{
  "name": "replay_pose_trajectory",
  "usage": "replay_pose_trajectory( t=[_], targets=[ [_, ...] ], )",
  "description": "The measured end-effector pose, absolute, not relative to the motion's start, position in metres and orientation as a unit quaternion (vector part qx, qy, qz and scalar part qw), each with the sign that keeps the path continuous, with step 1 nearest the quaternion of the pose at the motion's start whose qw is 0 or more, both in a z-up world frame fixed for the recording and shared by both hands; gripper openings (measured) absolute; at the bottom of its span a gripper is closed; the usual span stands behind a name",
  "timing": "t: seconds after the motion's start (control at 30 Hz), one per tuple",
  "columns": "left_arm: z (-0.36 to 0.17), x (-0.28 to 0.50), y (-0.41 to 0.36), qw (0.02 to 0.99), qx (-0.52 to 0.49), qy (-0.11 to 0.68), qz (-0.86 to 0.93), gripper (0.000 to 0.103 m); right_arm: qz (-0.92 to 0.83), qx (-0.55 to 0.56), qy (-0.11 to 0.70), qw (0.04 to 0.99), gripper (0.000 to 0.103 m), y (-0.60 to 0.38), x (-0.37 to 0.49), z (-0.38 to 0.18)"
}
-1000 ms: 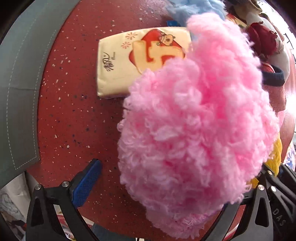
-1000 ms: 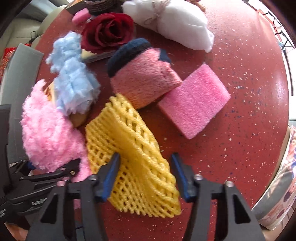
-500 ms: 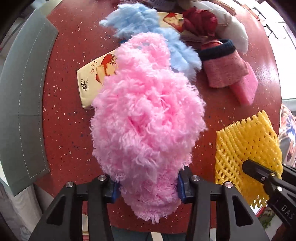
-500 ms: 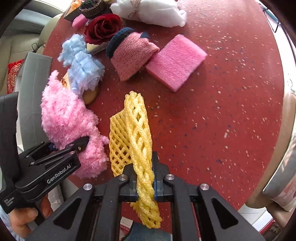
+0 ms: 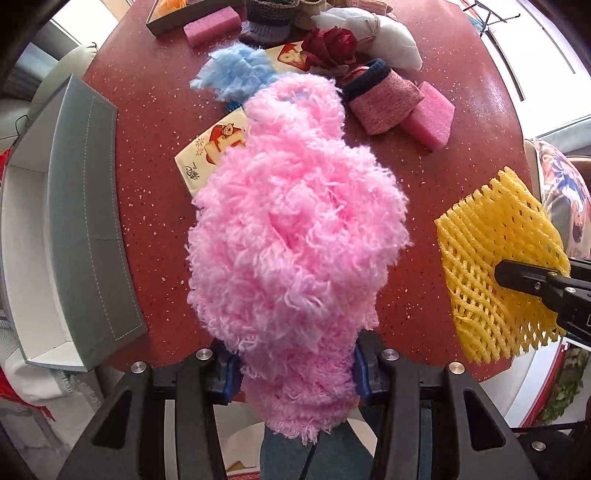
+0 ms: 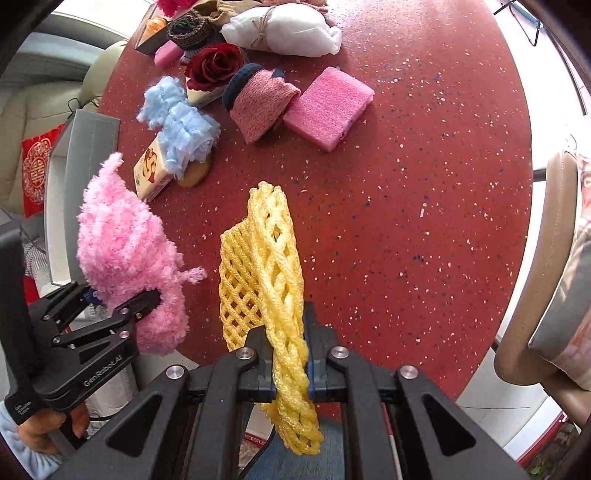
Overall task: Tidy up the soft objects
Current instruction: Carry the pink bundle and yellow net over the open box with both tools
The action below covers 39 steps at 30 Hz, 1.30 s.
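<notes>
My left gripper [image 5: 295, 373] is shut on a fluffy pink yarn bundle [image 5: 295, 229] and holds it above the red table [image 5: 155, 122]; it also shows in the right wrist view [image 6: 125, 247]. My right gripper [image 6: 290, 365] is shut on a yellow foam net [image 6: 266, 266], lifted off the table; the net also shows in the left wrist view [image 5: 495, 273]. A grey box [image 5: 85, 229] with a white inside stands at the table's left edge.
On the far table lie a blue fluffy bundle [image 6: 181, 125], a tissue pack [image 6: 149, 175], a red rose [image 6: 214, 66], a pink knit sleeve [image 6: 262, 103], a pink foam block [image 6: 328, 107] and a white cloth bag [image 6: 284, 33]. A chair [image 6: 546, 295] stands to the right.
Both grippers closed on their objects and lifted them up and back from the table. The pink bundle and the yellow net now hang clear of the surface.
</notes>
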State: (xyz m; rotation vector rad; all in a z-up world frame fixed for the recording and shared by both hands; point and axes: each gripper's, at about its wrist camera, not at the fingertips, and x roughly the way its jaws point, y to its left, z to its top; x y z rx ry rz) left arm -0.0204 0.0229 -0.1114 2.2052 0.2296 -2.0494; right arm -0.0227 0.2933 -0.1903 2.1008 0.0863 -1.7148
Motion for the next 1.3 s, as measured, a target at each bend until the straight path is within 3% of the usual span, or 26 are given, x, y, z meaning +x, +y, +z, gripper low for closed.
replay_pose_trajectory(
  t=[0.27,0.4,1.3],
  targets=[
    [-0.087,0.002,0.048,0.056,0.707,0.072,-0.701,0.048,-0.622,0.751,0.040,0.216,0.011,0.274,-0.027,-0.178],
    [-0.106,0.010,0.052,0.056,0.698,0.073,-0.710,0.048,-0.635,0.740,0.042,0.219,0.011,0.266,-0.032,-0.167],
    [-0.095,0.033,0.059,0.092,0.670,0.026,-0.736,0.048,-0.667,0.703,0.006,0.244,0.011,0.269,-0.045,-0.129]
  ],
)
